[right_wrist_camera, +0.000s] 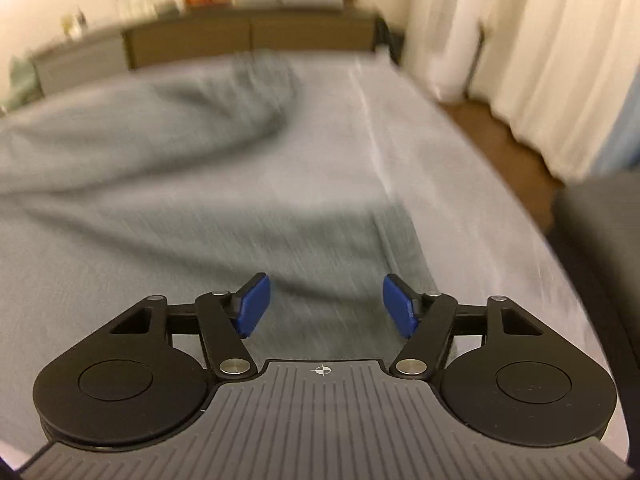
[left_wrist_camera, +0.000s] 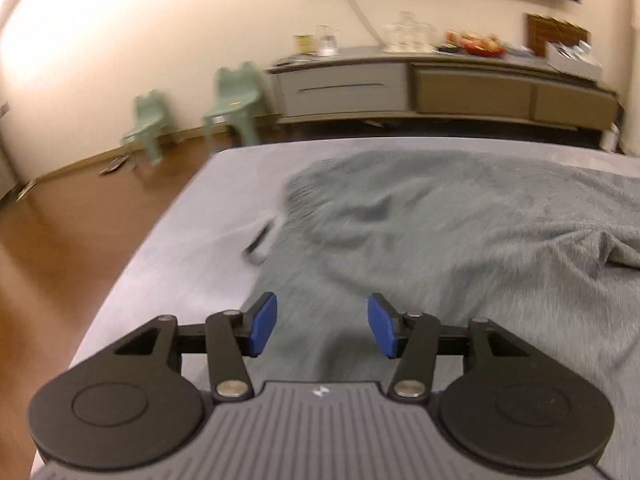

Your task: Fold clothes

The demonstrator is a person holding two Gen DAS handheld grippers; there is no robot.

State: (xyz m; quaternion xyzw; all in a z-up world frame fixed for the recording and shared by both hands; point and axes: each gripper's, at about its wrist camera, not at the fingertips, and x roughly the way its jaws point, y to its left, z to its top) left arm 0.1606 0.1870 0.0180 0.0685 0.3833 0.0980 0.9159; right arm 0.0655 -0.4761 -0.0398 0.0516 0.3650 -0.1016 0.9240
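So both hand-held grippers hang above a bed (left_wrist_camera: 168, 232) with nothing pinched. The left hand-held gripper (left_wrist_camera: 322, 326) has its blue pads apart over a grey-green garment (left_wrist_camera: 440, 232) that lies rumpled across the middle of the bed, running toward the far edge. The right hand-held gripper (right_wrist_camera: 324, 306) is spread wider, also over cloth. A small dark thing (left_wrist_camera: 262, 242) sits beside the garment near the bed's left edge, too blurred to identify. Two green chairs (left_wrist_camera: 232, 96) and a sideboard (left_wrist_camera: 420, 88) stand beyond the far edge; curtains (right_wrist_camera: 540, 60) hang along the right side.
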